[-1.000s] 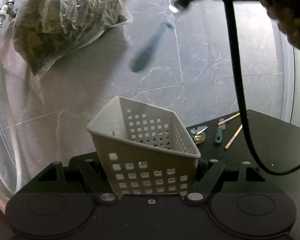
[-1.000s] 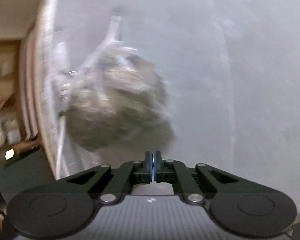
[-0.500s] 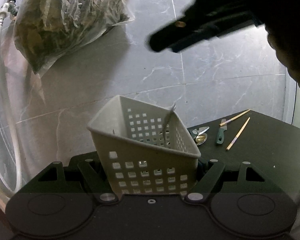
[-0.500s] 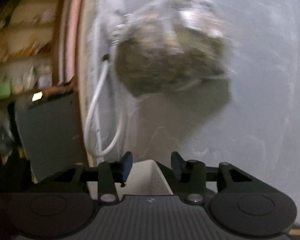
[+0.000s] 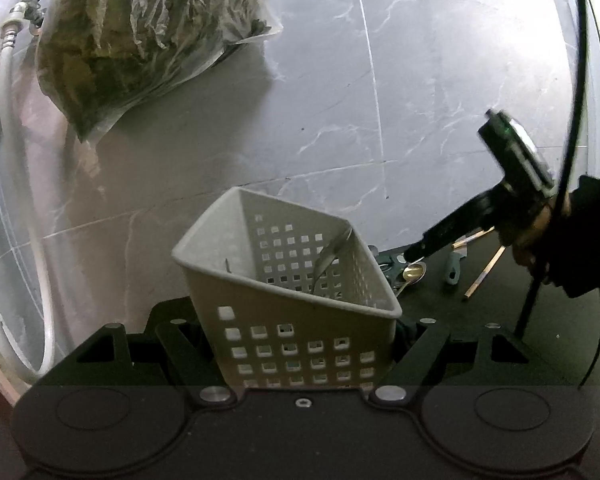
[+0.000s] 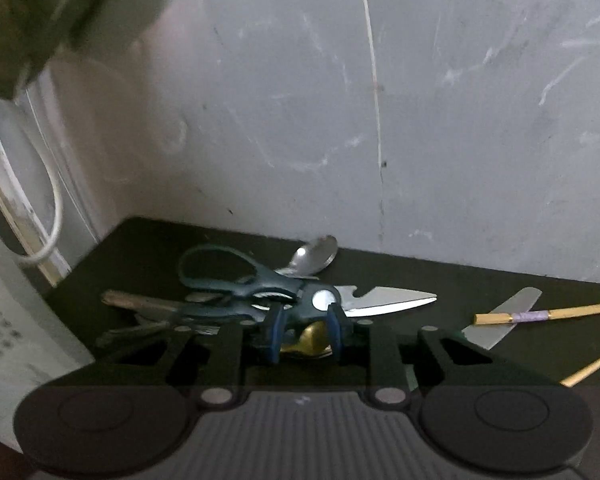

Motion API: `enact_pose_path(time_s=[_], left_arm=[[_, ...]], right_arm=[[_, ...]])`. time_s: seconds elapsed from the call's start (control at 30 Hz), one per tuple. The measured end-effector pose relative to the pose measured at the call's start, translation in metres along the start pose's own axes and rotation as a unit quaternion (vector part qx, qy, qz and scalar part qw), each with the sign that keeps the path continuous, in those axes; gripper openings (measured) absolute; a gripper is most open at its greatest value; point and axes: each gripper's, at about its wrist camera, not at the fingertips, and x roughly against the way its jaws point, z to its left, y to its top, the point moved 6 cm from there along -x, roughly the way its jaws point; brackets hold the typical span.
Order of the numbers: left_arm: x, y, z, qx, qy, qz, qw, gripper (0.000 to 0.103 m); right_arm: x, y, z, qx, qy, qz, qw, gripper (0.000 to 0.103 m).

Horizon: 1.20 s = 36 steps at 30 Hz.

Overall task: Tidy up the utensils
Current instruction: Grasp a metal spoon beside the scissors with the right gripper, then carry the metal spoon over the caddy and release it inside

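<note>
The left gripper (image 5: 300, 344) clamps a white perforated basket (image 5: 284, 304) between its jaws, holding it tilted, its open mouth tipped toward the grey marble wall (image 5: 440, 80). One metal utensil (image 5: 332, 256) leans inside against the basket's far wall; which kind it is cannot be told, since its lower part is hidden by the rim.

On the black table (image 6: 148, 248) lies the pile of loose utensils: teal-handled scissors (image 6: 260, 292) with blades pointing right, a silver spoon (image 6: 316, 258) behind them, and a gold spoon (image 6: 308, 340) low between the right gripper's pads. The right gripper (image 6: 304, 334) hangs over the pile with its jaws closing; the gold spoon sits between them, though whether the pads press on it cannot be told. Grey handles (image 6: 140, 304) at the left of the pile are blurred. To the right lie a knife (image 6: 504, 316) and two yellow chopsticks (image 6: 560, 312), one cut off by the lower edge.

The pile sits near the table's back edge by the wall, with bare table left of it. A plastic bag (image 5: 140, 40) and a white hose (image 5: 24, 208) hang on the wall to the left.
</note>
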Motion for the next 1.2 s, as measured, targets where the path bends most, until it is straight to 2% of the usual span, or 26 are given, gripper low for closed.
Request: enact_pose_path(time_s=[0.1, 0.33, 0.5, 0.7, 0.9, 1.0, 1.2], left_arm=[[-0.001, 0.0, 0.0, 0.003, 0.005, 0.0, 1.0, 0.079], [-0.001, 0.001, -0.001, 0.005, 0.007, 0.001, 1.0, 0.079], [-0.001, 0.001, -0.001, 0.004, 0.006, 0.0, 1.0, 0.079], [-0.001, 0.0, 0.0, 0.005, 0.007, -0.001, 1.0, 0.079], [-0.001, -0.001, 0.0, 0.004, 0.004, -0.005, 1.0, 0.079], [-0.001, -0.001, 0.001, 0.001, 0.002, -0.006, 1.0, 0.079], [0.0, -0.002, 0.001, 0.0, -0.002, -0.009, 1.0, 0.079]], right_arm=[[-0.01, -0.006, 0.0, 0.016, -0.003, 0.018, 1.0, 0.028], [-0.002, -0.014, 0.002, 0.018, -0.004, 0.021, 1.0, 0.028], [0.001, -0.023, 0.011, 0.018, 0.007, 0.03, 0.999, 0.008], [0.011, -0.026, 0.012, -0.016, 0.026, 0.014, 0.999, 0.003], [0.061, -0.015, 0.023, -0.022, 0.021, -0.045, 0.999, 0.0], [0.093, 0.0, 0.036, 0.006, 0.005, -0.084, 0.996, 0.0], [0.171, 0.042, 0.077, 0.076, -0.032, -0.189, 0.979, 0.0]])
